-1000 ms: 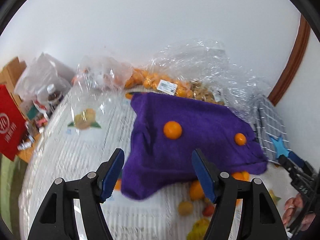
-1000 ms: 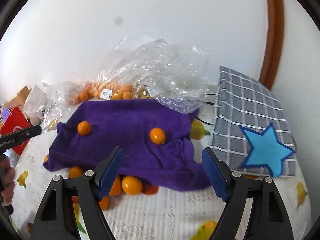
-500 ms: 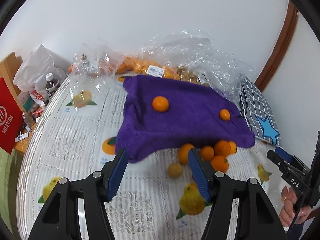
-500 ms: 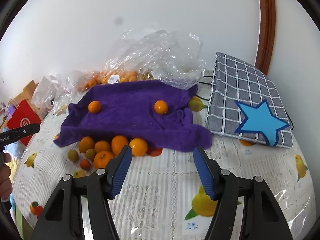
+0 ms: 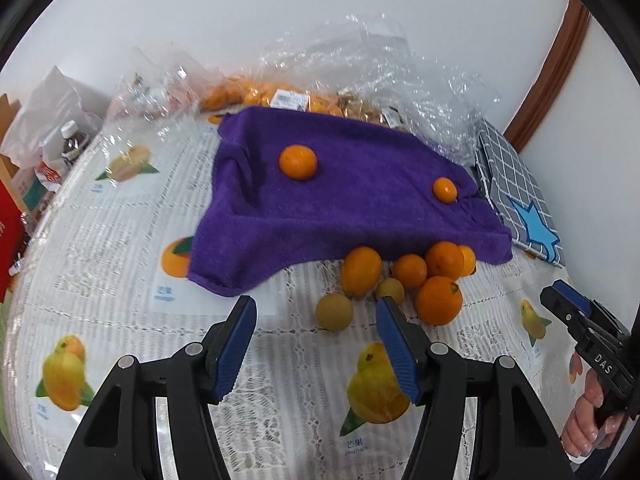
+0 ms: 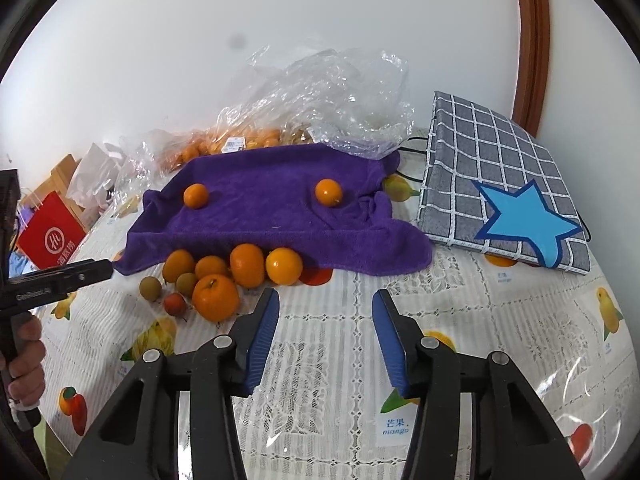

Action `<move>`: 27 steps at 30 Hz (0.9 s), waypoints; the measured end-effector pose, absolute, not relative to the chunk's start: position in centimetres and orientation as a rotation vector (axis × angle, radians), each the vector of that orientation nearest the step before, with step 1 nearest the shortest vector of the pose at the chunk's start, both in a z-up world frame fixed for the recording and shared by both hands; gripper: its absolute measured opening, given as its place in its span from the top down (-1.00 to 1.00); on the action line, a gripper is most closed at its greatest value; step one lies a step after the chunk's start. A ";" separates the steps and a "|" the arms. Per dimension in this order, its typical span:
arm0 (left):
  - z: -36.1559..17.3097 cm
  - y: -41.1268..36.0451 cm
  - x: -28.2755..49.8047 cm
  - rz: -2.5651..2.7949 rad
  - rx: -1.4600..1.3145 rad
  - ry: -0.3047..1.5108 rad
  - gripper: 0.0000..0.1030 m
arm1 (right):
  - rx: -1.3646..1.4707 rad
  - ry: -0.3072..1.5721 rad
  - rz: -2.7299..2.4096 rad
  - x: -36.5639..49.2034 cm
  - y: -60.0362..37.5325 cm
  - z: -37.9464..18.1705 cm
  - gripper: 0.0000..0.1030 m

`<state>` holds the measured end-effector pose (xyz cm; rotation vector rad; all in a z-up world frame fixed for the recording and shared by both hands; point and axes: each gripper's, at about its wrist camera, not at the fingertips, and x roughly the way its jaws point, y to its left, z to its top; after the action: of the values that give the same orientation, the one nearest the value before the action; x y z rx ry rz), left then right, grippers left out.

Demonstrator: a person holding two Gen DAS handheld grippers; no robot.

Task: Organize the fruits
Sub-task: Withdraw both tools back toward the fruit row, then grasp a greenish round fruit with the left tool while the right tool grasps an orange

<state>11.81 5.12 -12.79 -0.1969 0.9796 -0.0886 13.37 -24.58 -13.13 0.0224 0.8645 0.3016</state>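
Home: fruit-print tablecloth [image 6: 460, 320], wooden doorframe [image 6: 530, 40].

The purple towel [image 6: 276, 216] is soft, fuzzy cloth. The oranges [image 6: 247, 265] look smooth and shiny. The bags [image 6: 332, 100] are clear, crinkly plastic.

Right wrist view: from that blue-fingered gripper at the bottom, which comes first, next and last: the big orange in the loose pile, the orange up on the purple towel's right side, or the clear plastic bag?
From the right gripper, whose jaws are closing on nothing:
1. The big orange, just ahead, to the left, on the tablecloth.
2. The orange on the purple towel, farther back, near centre.
3. The clear plastic bag, farthest, by the wall.
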 end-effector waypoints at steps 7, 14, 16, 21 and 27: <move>-15.3 4.2 13.1 -0.109 -0.205 1.034 -0.17 | 0.020 0.885 0.286 13.8 -24.7 -14.1 0.05; -16.9 3.8 13.7 -0.104 -0.194 1.048 0.07 | 0.026 0.918 0.285 14.9 -24.6 -15.5 0.05; -16.9 3.8 13.7 -0.101 -0.186 1.040 0.31 | 0.025 0.927 0.288 15.2 -24.3 -15.9 0.05; -16.8 4.4 14.1 -0.118 -0.196 1.044 0.51 | 0.022 0.943 0.305 16.2 -23.2 -16.6 0.09; -16.4 5.7 14.1 -0.084 -0.188 1.033 0.51 | 0.006 0.955 0.337 17.9 -21.5 -17.4 0.13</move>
<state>14.12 5.68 -16.42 -0.1876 1.0334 -0.0843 17.85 -21.50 -17.45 0.0060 0.9550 0.3375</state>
